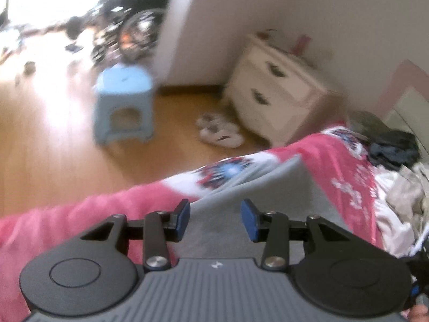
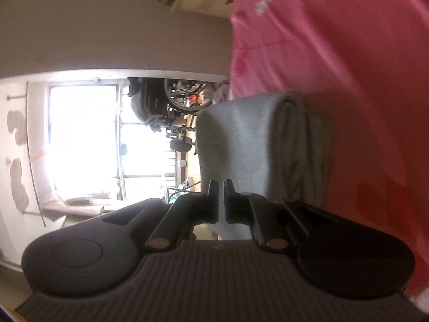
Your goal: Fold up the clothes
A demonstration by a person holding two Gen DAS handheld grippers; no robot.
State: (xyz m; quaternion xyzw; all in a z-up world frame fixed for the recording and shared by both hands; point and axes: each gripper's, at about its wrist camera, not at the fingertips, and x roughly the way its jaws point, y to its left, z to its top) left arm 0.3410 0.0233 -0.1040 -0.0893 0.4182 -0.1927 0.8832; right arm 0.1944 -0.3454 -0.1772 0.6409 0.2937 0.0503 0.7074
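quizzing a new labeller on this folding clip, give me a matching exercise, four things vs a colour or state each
Things:
1. left tongs
2. right tongs
3. stool
4. bedspread

Colour or state:
A. light blue, standing on the wooden floor
B. shut on the grey garment
C. pink with a white and blue pattern
D. open, pads apart above grey cloth

Pairs: 1-D, 2-B, 3-A, 4-C

Left tool [image 1: 215,220] hovers over grey garment [image 1: 252,187], jaws apart, nothing between pads. Garment lies on pink patterned bedcover [image 1: 346,171]. Beyond garment: blue stool [image 1: 124,107], white drawer chest [image 1: 281,86], blurred, possibly slippers [image 1: 219,131].
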